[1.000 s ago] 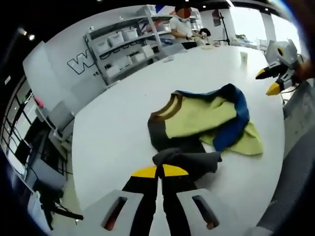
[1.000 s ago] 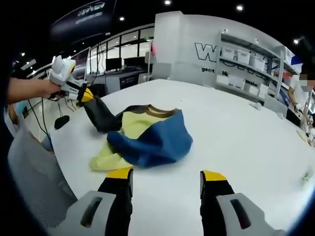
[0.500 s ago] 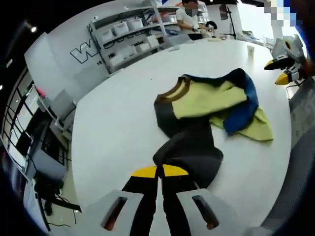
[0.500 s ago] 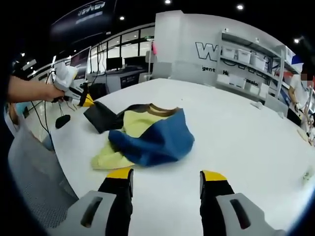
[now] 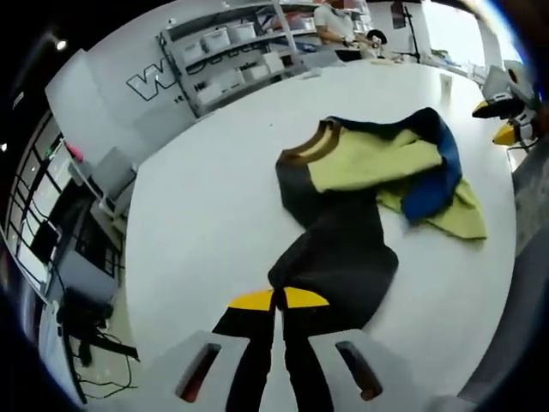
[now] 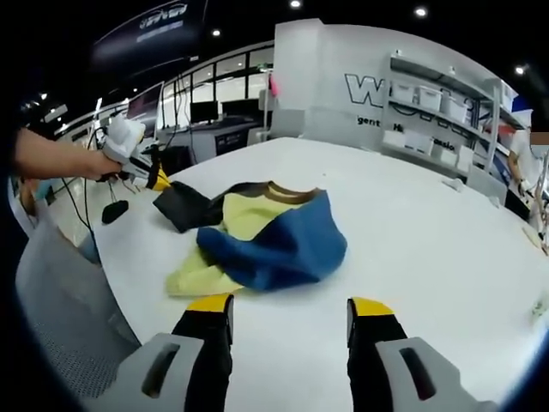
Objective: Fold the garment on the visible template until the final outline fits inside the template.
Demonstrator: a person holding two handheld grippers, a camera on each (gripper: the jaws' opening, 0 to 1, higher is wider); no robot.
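- Bright, even light from the ceiling spots [image 6: 294, 4] on my end, so shadows stay soft.
- White tabletop [image 5: 214, 215] looks slightly washed out.
- Heavy fisheye bending at edges, shelves [image 6: 437, 103] a bit soft.

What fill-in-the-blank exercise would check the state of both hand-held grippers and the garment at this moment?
1. The left hand-held gripper is shut on the garment's ____ sleeve.
2. The right hand-held gripper has its jaws ____, holding nothing.
3. The garment lies on a ____ table.
4. A blue part is folded over the garment's ____ body.

Missing words: dark grey; open; white; yellow-green
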